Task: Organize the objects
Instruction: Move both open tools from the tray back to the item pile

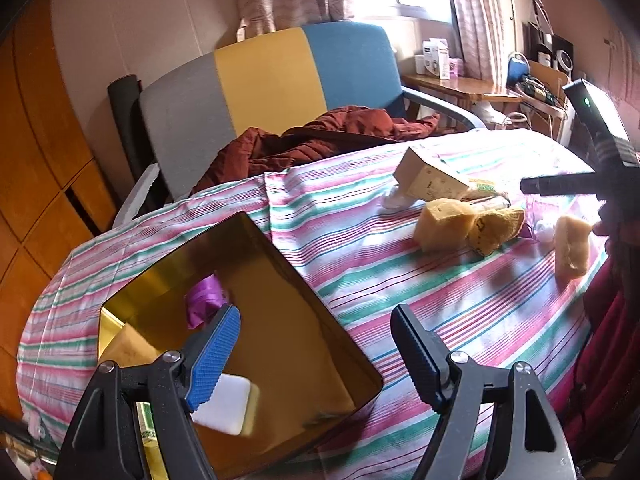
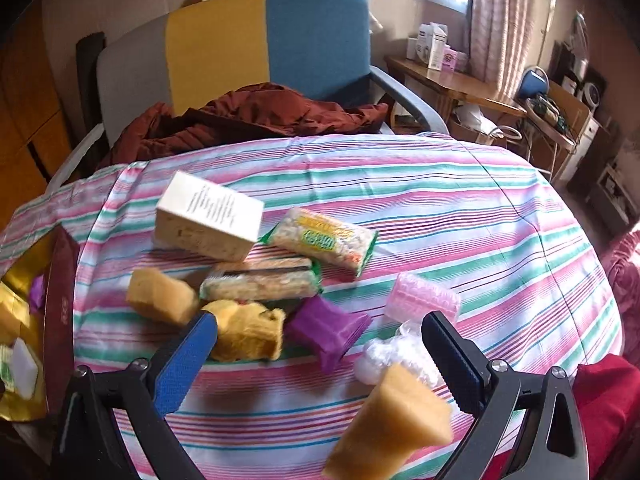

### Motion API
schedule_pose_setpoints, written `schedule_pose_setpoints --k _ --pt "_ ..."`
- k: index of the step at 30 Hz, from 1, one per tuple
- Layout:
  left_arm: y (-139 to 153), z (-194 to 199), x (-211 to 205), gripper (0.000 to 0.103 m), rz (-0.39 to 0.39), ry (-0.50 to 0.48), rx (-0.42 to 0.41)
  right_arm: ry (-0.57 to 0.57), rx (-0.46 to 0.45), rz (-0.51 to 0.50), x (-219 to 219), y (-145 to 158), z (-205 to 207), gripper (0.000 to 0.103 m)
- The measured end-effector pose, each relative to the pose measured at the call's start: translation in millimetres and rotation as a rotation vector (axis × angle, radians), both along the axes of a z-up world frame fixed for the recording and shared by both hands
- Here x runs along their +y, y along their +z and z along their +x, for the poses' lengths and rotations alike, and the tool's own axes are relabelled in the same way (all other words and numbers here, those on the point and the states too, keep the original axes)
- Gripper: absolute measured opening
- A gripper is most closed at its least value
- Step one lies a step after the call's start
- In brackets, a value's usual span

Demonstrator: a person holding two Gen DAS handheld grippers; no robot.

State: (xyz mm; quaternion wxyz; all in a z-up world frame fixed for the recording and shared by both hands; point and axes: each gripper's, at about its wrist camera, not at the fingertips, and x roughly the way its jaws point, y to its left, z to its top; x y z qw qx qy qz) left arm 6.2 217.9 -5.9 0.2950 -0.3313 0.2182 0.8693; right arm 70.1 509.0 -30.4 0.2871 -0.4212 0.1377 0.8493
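Note:
My left gripper point(image 1: 316, 344) is open and empty above the near corner of a gold-lined box point(image 1: 340, 360). In the box lie a white sponge point(image 1: 226, 404) and a purple packet point(image 1: 204, 300). My right gripper point(image 2: 320, 344) is open and empty over a pile on the striped cloth point(image 2: 460, 216): a white carton point(image 2: 208, 216), two snack packs point(image 2: 324, 240) point(image 2: 260, 284), yellow sponges point(image 2: 160, 296) point(image 2: 248, 330) point(image 2: 394, 424), a purple packet point(image 2: 326, 328), a pink roller point(image 2: 424, 298) and a clear bag point(image 2: 384, 356). The box also shows at the left of the right wrist view point(image 2: 60, 320).
A grey, yellow and blue chair point(image 1: 256, 80) with a rust-red jacket point(image 1: 312, 140) stands behind the table. A wooden side table point(image 2: 452, 80) with cartons is at the back right. The other gripper's body point(image 1: 592, 168) shows at the right of the left wrist view.

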Motion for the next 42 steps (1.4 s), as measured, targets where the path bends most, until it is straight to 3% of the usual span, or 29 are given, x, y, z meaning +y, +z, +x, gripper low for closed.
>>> schedule_pose_setpoints --k 9,28,31,36,42 --pt "-3 4 27 0.079 -0.029 -0.052 0.02 -0.091 0.05 -0.15 37 -14 8 0.103" --pt "-21 0 75 0.079 -0.077 -0.132 0.001 -0.102 0.1 -0.203 46 -15 12 0.103" --pt "-26 -6 82 0.079 -0.064 -0.148 -0.045 -0.107 0.11 -0.204 47 -14 13 0.103" --pt "-35 -30 92 0.079 -0.001 -0.16 -0.209 -0.131 0.137 -0.219 51 -11 18 0.103" --pt "-35 -46 118 0.078 0.043 -0.192 -0.278 -0.125 0.15 -0.23 51 -11 18 0.103"
